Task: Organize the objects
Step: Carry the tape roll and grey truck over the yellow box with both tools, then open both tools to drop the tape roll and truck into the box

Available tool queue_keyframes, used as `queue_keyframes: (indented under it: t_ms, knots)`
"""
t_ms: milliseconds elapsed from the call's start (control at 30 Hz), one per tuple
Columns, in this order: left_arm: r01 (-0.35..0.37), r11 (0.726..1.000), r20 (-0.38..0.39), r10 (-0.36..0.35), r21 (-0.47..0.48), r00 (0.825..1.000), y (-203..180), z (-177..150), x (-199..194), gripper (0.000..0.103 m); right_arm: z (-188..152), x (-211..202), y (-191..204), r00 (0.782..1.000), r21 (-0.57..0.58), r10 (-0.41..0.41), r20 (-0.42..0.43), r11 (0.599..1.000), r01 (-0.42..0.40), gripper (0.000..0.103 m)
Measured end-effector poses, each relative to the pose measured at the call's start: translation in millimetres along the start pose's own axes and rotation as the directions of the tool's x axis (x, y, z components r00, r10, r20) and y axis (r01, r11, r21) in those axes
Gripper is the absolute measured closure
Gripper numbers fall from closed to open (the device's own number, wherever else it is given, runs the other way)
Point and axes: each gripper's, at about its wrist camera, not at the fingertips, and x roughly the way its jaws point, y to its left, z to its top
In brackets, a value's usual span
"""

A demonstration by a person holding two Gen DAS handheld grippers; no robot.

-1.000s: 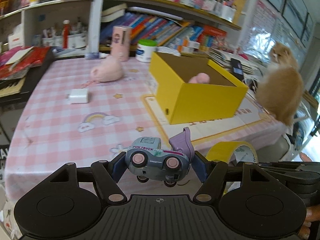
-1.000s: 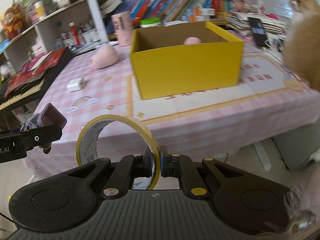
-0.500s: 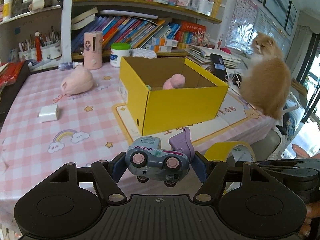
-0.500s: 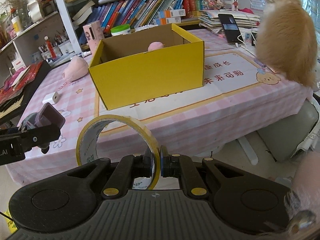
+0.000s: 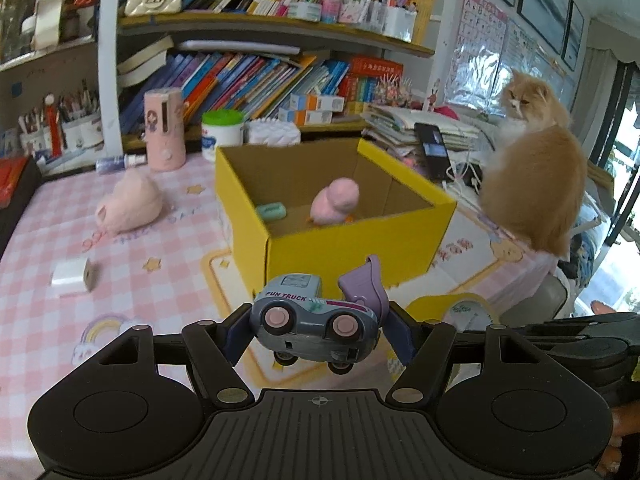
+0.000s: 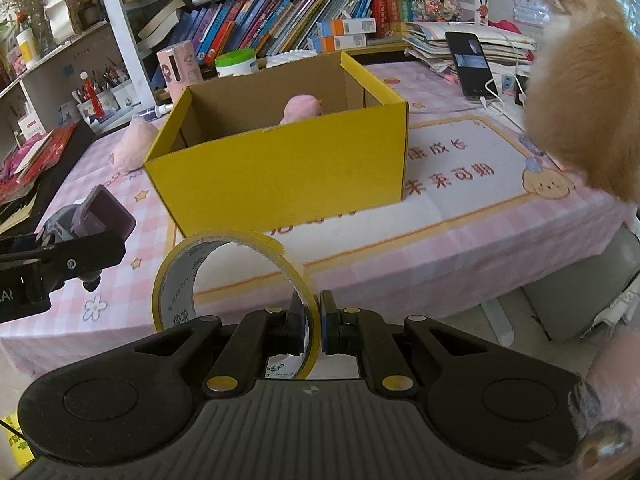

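Note:
My left gripper (image 5: 316, 334) is shut on a grey-blue toy truck (image 5: 312, 320) with pink wheels and a raised purple bed, held above the table in front of the open yellow box (image 5: 360, 236). My right gripper (image 6: 314, 326) is shut on the wall of a yellow tape roll (image 6: 224, 276), held upright before the box (image 6: 280, 172). The tape roll also shows in the left wrist view (image 5: 452, 308). The truck shows in the right wrist view (image 6: 80, 216) at the left. Inside the box lie a pink plush (image 5: 334, 202) and a small green item (image 5: 272, 211).
An orange cat (image 5: 532, 176) sits on the table's right edge. A pink plush (image 5: 130, 208), a white charger (image 5: 70, 276), a pink tumbler (image 5: 165, 134) and a green-lidded jar (image 5: 222, 134) stand left of and behind the box. A phone (image 6: 470, 64) and bookshelves are behind.
Both grippers have moved forward and up toward the yellow box, which now looks larger with its inside in view. Both keep their hold on the truck and the tape.

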Motion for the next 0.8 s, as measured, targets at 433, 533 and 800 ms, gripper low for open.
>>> queue_keyframes:
  t_ms: [433,533,800]
  knots:
    - [-0.04,0.997,0.126,0.032,0.066,0.992,-26,65,41,0.034,86,0,-35,0.981,-0.038,0.01,0.193,0.999,-0.003,0.096]
    - [-0.059,0.996,0.124,0.05,0.067,0.991,-32,74,59,0.034,113,2,-48,0.967,-0.049,0.0,0.256,0.999,0.013,0.096]
    - [-0.121,0.991,0.03,0.119,0.051,0.992,-35,87,119,0.034,170,43,-67,0.962,-0.091,0.051,0.269,0.995,-0.027,0.096]
